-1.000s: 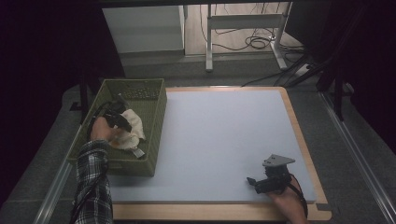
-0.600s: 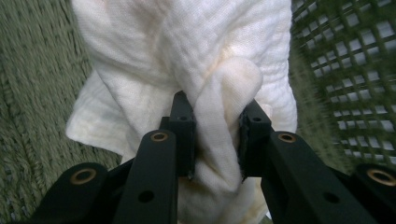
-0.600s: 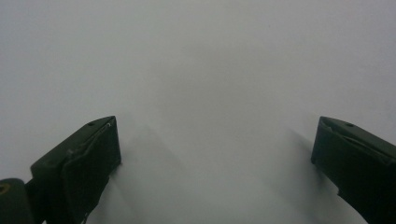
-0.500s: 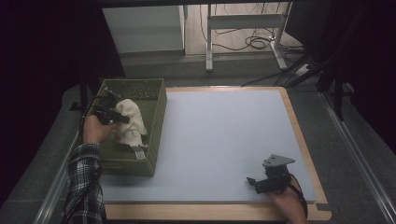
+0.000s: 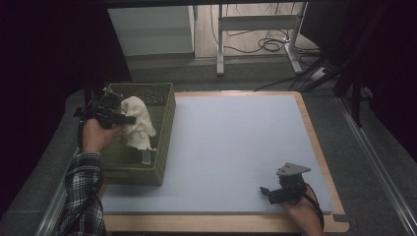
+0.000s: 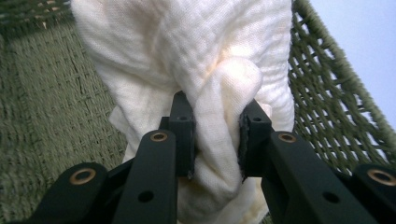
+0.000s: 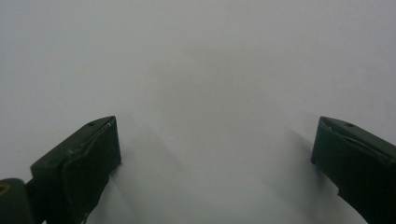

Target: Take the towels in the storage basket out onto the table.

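Observation:
A white cloth (image 5: 137,120) hangs over the green woven basket (image 5: 162,147) at the table's left. My left gripper (image 5: 129,119) is shut on a bunched fold of it, above the basket floor. In the left gripper view the cloth (image 6: 196,56) bulges between the jaws of the left gripper (image 6: 217,135), with the basket wall (image 6: 336,107) behind it. My right gripper (image 5: 268,192) rests near the table's front right corner. In the right gripper view that right gripper (image 7: 215,154) stands open over the pale mat, nothing between its fingers.
The pale blue mat (image 5: 231,147) covers the table inside a wooden border (image 5: 319,147). The basket stands along the mat's left edge. Beyond the table's far edge are a grey cabinet (image 5: 152,29), a metal stand (image 5: 255,24) and cables on the floor.
My left gripper has risen and drawn back toward the basket's far left, lifting the white cloth up from the basket. The right gripper has stayed where it was.

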